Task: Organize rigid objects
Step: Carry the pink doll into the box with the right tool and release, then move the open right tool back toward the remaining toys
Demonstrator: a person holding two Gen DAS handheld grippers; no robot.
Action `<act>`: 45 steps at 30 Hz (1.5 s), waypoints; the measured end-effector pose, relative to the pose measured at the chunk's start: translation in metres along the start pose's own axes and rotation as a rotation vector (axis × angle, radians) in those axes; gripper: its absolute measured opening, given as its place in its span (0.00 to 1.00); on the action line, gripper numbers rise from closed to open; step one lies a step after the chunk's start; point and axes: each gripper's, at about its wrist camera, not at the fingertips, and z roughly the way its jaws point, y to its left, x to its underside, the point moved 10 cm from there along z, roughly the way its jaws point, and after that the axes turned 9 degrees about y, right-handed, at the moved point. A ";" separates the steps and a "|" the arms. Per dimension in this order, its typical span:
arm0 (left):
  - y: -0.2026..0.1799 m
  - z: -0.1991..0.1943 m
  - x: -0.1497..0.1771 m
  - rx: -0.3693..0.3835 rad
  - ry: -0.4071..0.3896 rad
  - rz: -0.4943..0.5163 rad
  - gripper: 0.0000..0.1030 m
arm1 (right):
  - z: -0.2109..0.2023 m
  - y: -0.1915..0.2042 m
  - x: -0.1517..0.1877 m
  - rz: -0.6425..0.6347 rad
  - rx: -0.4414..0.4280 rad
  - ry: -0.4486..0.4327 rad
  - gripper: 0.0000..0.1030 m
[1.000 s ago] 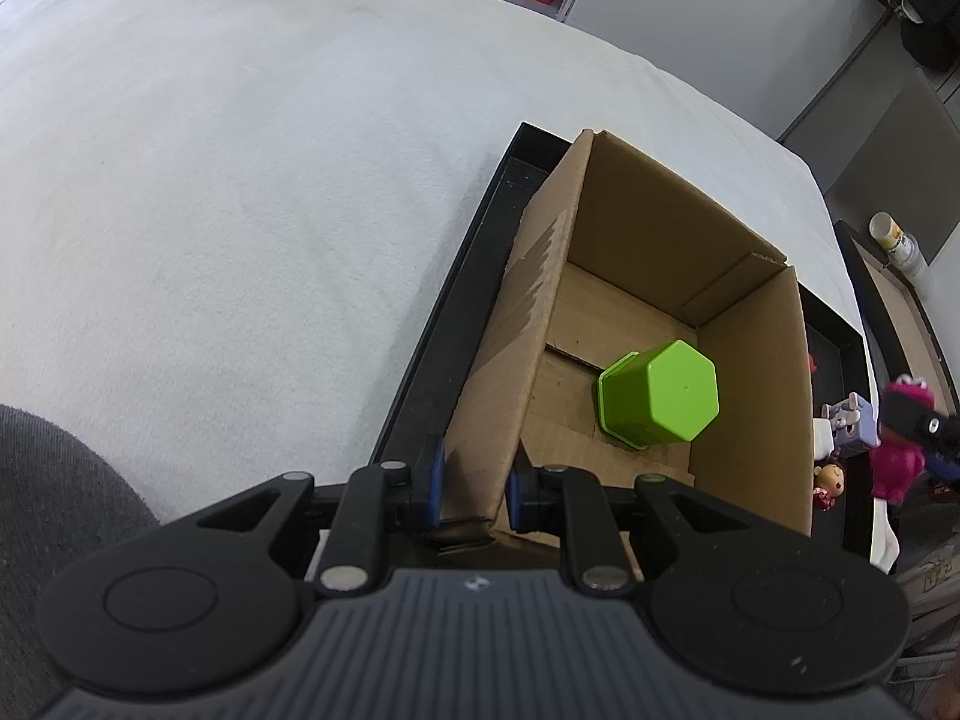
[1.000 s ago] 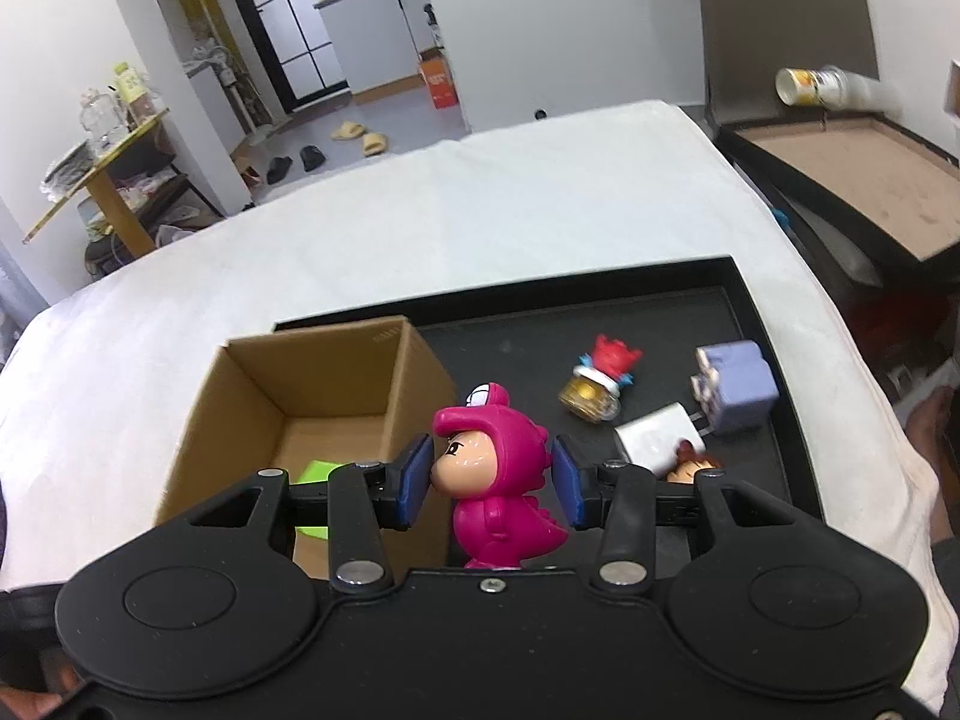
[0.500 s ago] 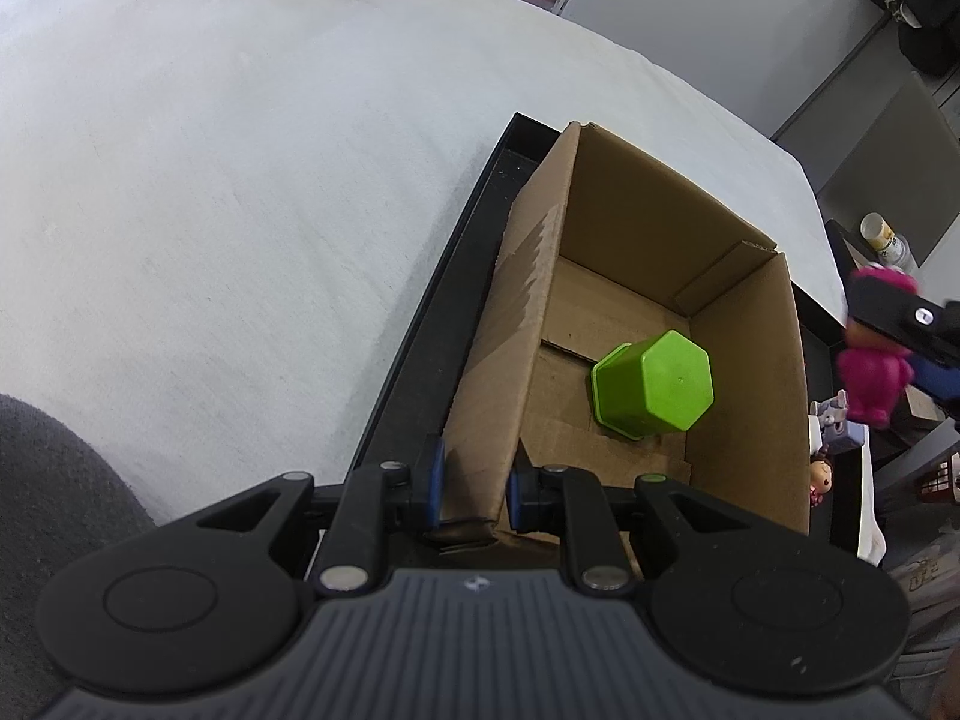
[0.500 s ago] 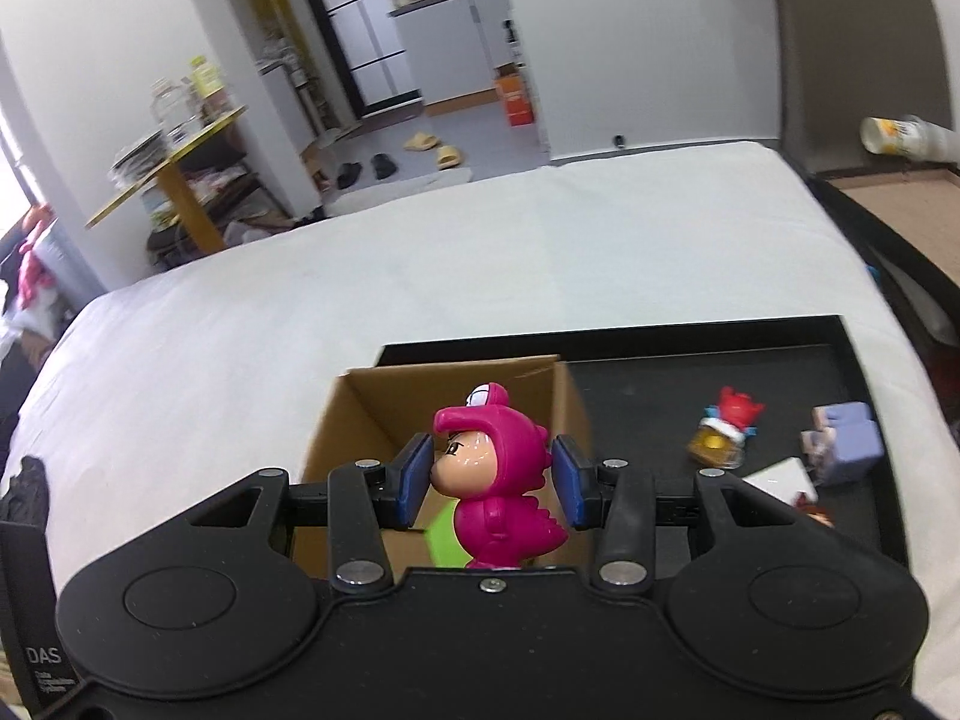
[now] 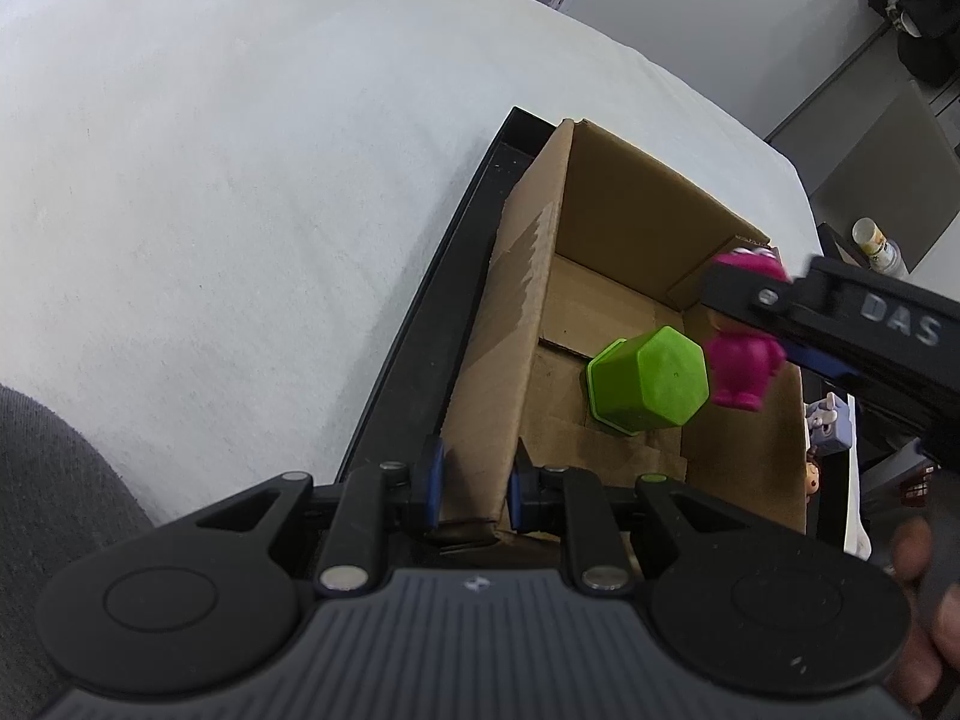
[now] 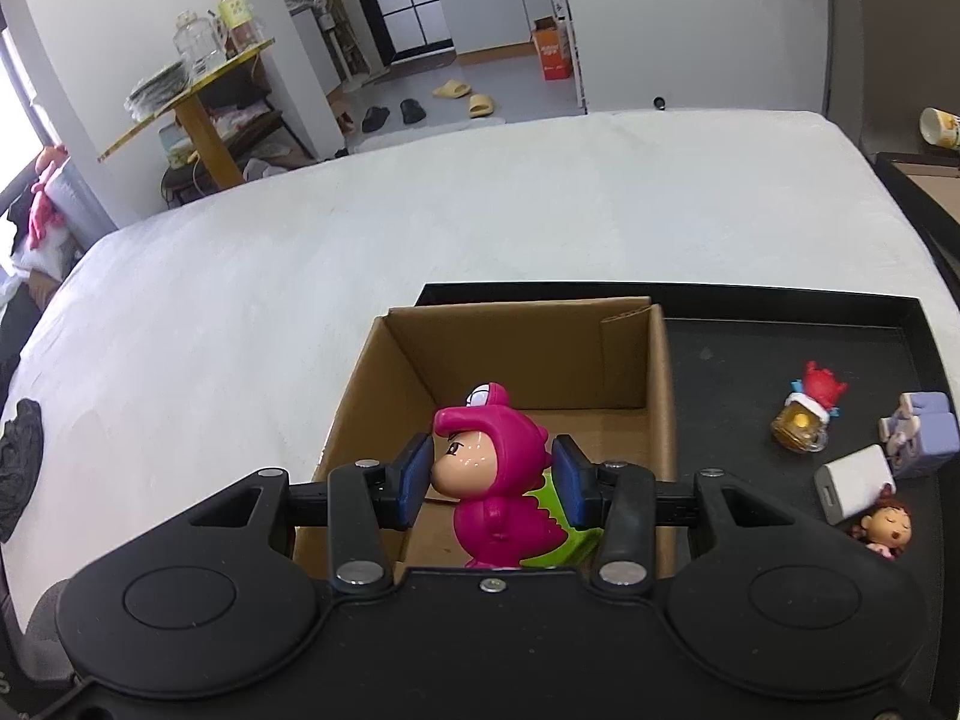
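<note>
My right gripper (image 6: 491,477) is shut on a pink dinosaur-suit figurine (image 6: 498,480), held upright above the open cardboard box (image 6: 657,396). In the left wrist view the same pink figurine (image 5: 741,360) hangs over the box's right side, beside a green hexagonal cup (image 5: 648,387) lying on the box floor. My left gripper (image 5: 474,480) is shut on the near wall of the cardboard box (image 5: 516,324). The green cup (image 6: 570,531) shows only partly behind the figurine in the right wrist view.
The box stands in a black tray (image 6: 780,330) on a white bed. Right of the box lie a red-capped amber figurine (image 6: 807,414), a lilac block toy (image 6: 921,435), a white charger (image 6: 855,483) and a small doll (image 6: 885,528). A person's hand (image 5: 918,600) holds the right gripper.
My right gripper has carried the pink figurine leftward from over the tray's toys to above the box opening. The left gripper has kept its hold on the box wall.
</note>
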 end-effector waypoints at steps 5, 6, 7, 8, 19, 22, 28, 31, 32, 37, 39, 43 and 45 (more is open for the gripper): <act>0.001 0.002 0.000 0.010 0.003 -0.009 0.19 | 0.016 0.008 -0.004 -0.020 0.011 0.021 0.42; 0.001 0.002 0.000 0.012 0.004 -0.008 0.19 | 0.019 0.009 -0.006 -0.020 0.014 0.021 0.42; 0.001 0.002 0.000 0.014 0.005 -0.009 0.19 | 0.021 0.009 -0.008 -0.018 0.018 0.020 0.42; 0.002 0.002 0.000 0.015 0.006 -0.011 0.19 | 0.023 0.010 -0.010 -0.013 0.014 0.015 0.42; 0.005 0.000 0.000 0.014 0.000 -0.022 0.19 | 0.019 0.008 -0.013 0.038 -0.020 0.030 0.49; 0.004 -0.001 0.001 0.015 -0.001 -0.021 0.19 | 0.012 0.006 -0.007 0.053 -0.027 0.035 0.49; 0.003 -0.002 0.002 0.009 -0.002 -0.015 0.19 | -0.005 -0.002 0.002 0.073 -0.025 0.031 0.49; 0.002 -0.003 0.002 0.005 -0.003 -0.012 0.19 | -0.012 -0.009 0.007 0.087 -0.015 0.028 0.51; 0.002 -0.003 0.002 0.005 -0.003 -0.013 0.19 | -0.014 -0.012 0.009 0.094 -0.012 0.027 0.51; 0.003 -0.004 0.002 0.001 -0.008 -0.013 0.19 | -0.024 -0.025 0.016 0.116 0.004 0.022 0.53; 0.003 -0.004 0.002 -0.004 -0.010 -0.011 0.19 | -0.029 -0.029 0.018 0.128 0.007 0.015 0.54; 0.003 -0.006 0.001 -0.013 -0.014 -0.006 0.19 | -0.038 -0.041 0.023 0.148 0.017 0.004 0.56; 0.004 -0.008 0.000 -0.017 -0.016 -0.006 0.19 | -0.040 -0.046 0.025 0.159 0.019 0.000 0.56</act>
